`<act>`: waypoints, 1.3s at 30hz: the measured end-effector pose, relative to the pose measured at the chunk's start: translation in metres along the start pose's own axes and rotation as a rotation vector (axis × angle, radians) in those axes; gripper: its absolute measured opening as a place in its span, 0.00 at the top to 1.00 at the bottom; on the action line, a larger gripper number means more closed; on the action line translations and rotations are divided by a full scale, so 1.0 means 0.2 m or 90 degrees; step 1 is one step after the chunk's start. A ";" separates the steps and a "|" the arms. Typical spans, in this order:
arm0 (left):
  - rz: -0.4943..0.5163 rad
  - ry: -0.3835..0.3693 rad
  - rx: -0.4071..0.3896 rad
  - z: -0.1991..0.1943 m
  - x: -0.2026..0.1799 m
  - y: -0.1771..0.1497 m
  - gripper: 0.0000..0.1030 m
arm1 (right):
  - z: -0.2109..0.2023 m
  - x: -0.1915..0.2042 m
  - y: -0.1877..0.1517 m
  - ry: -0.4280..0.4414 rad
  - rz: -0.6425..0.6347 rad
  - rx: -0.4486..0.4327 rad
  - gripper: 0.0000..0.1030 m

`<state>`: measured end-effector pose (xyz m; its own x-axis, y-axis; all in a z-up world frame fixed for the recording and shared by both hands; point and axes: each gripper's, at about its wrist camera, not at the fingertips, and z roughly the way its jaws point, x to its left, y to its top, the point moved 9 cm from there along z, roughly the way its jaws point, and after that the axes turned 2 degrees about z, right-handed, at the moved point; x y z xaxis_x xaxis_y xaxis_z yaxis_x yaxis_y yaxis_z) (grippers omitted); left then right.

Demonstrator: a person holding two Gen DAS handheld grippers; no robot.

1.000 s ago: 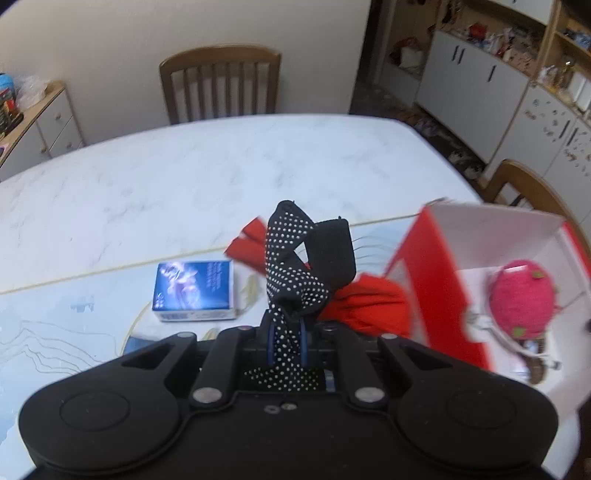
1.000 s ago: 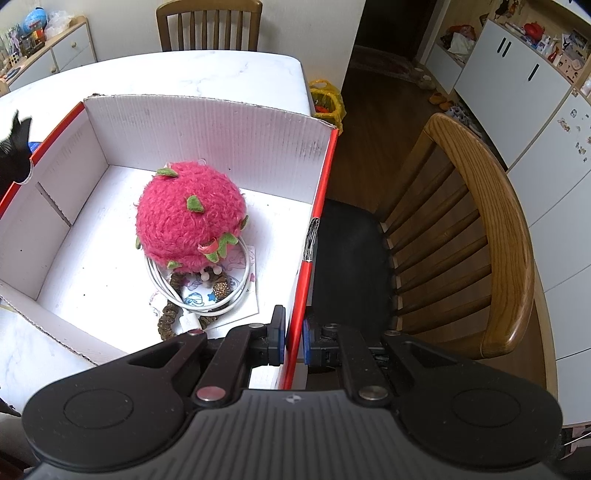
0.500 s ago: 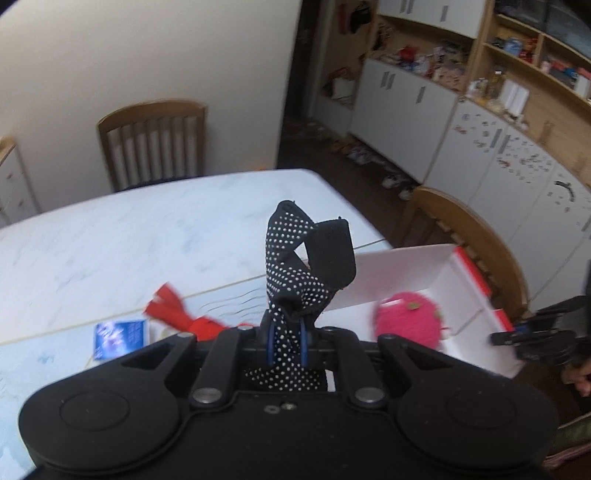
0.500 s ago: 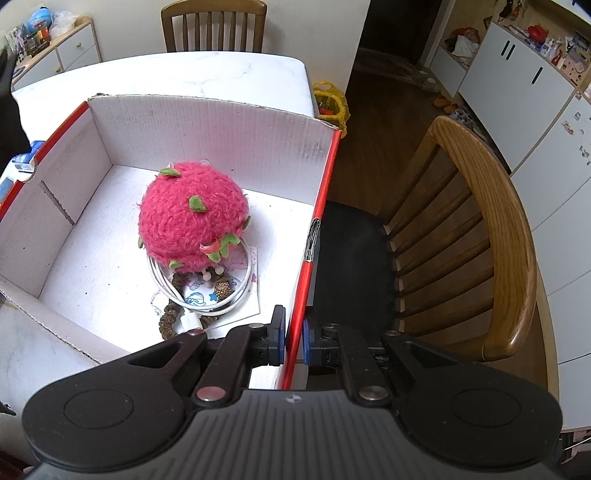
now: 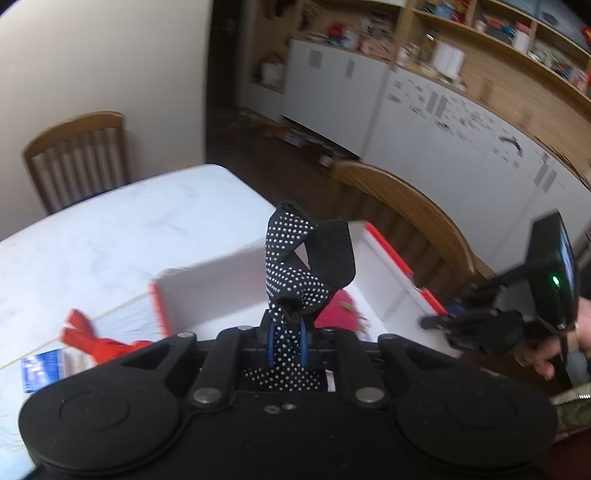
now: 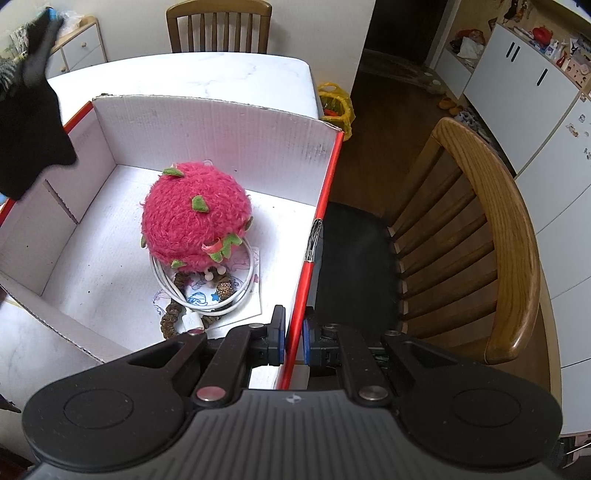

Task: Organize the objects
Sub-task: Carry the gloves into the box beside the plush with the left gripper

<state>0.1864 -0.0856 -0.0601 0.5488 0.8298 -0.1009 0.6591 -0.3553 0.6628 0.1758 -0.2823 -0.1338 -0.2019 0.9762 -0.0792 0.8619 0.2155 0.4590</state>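
Observation:
My left gripper [image 5: 286, 334] is shut on a black dotted sock [image 5: 291, 266] and holds it up over the white and red cardboard box [image 5: 207, 280]. The sock also shows as a dark shape at the upper left of the right wrist view [image 6: 29, 122]. My right gripper [image 6: 293, 338] is shut on the box's red right wall [image 6: 317, 236]; it also shows in the left wrist view [image 5: 436, 323]. Inside the box lie a pink fuzzy ball [image 6: 195, 218], a white cable [image 6: 240, 291] and a beaded string [image 6: 173, 317].
A red cloth [image 5: 92, 341] and a small blue packet [image 5: 40, 367] lie on the marble table [image 5: 110, 236] left of the box. A wooden chair [image 6: 480, 236] stands right of the box, another [image 6: 218, 26] at the table's far end.
My left gripper has swung right and up with the sock, from over the red cloth to over the box. My right gripper has stayed clamped on the box wall.

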 end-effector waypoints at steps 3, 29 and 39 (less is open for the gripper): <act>0.033 -0.023 0.019 0.07 -0.10 -0.02 0.90 | 0.00 0.00 0.00 0.002 0.000 -0.001 0.91; 0.175 -0.103 0.217 0.63 -0.43 -0.23 0.90 | -0.01 0.02 -0.01 0.002 -0.017 -0.004 0.91; 0.176 -0.104 0.250 0.71 -0.42 -0.29 0.86 | -0.01 0.02 -0.01 0.002 -0.014 -0.003 0.91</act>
<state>0.1752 -0.1958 -0.1953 0.7824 0.6152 -0.0967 0.6045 -0.7131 0.3551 0.1732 -0.2791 -0.1337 -0.2223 0.9712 -0.0862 0.8548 0.2367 0.4619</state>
